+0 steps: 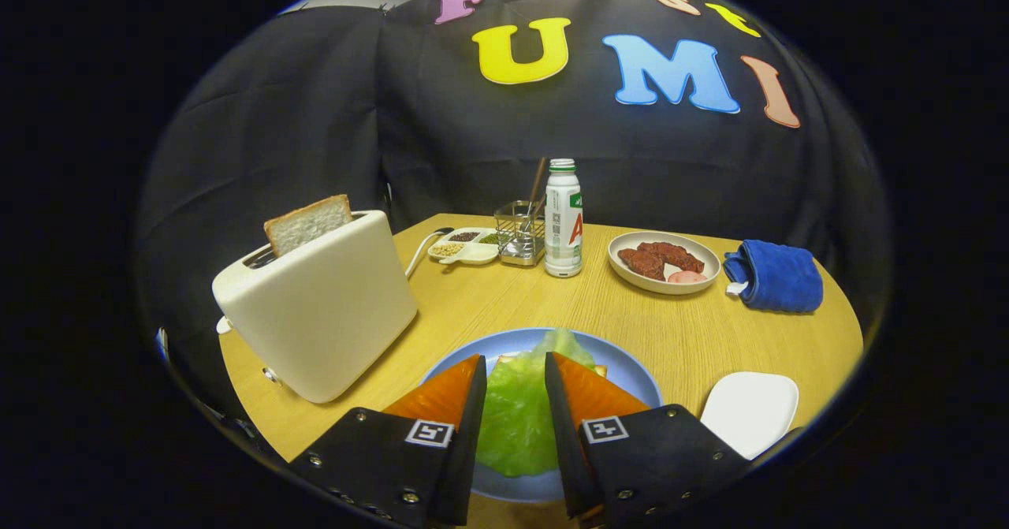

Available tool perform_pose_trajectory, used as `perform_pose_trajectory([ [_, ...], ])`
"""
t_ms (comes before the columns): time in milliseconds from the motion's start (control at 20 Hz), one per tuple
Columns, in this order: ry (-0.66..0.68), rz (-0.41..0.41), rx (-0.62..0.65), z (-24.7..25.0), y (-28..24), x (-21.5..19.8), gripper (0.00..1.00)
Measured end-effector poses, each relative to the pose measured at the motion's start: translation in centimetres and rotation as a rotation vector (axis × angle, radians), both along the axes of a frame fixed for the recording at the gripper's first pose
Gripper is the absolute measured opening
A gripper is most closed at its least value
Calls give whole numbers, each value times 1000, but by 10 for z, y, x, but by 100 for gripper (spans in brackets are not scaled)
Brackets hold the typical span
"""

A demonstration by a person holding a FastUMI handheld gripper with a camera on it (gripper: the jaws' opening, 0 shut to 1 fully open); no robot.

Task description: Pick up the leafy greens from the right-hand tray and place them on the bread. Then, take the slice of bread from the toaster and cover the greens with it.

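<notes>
While I read the frame from its left side, I log the toaster first: it sits at centre left on the wooden table, tilted in the fisheye view, with one slice of bread standing up out of its slot. A cord runs from behind the toaster toward a small divided dish holding what look like seeds or grains, just left of upper centre. Touching or just beside that dish is a wire caddy with a utensil handle rising from it, and next to it a white bottle with a green cap stands upright.

Lower centre: the gripper is over the blue plate. Its fingers are parted, and the leafy greens lie in the gap between them, spread on the plate. I cannot tell whether the fingers press on the greens or merely flank them. A thin edge of bread shows at the right finger's outer side, under the greens.

Right of centre, beyond the blue plate, a pale bowl holds dark meat pieces and one pink slice. Further right, a folded blue cloth lies near the table's far right edge. Lower right, just beside the blue plate, I note a white tray.
</notes>
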State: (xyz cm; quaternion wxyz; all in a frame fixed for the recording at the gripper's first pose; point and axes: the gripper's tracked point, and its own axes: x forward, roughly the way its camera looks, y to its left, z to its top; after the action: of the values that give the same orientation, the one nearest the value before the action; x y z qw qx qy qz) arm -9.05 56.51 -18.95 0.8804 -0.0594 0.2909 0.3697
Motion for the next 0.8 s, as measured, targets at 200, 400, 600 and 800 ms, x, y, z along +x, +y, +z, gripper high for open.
perform_pose_trajectory([
  [200, -54, 3, 97, 42, 25, -9, 45],
  [400, -156, 54, 214, 93, 76, -35, 45],
  [600, -212, 125, 268, 119, 124, -69, 45],
  [800, -260, 151, 259, 120, 162, -84, 45],
])
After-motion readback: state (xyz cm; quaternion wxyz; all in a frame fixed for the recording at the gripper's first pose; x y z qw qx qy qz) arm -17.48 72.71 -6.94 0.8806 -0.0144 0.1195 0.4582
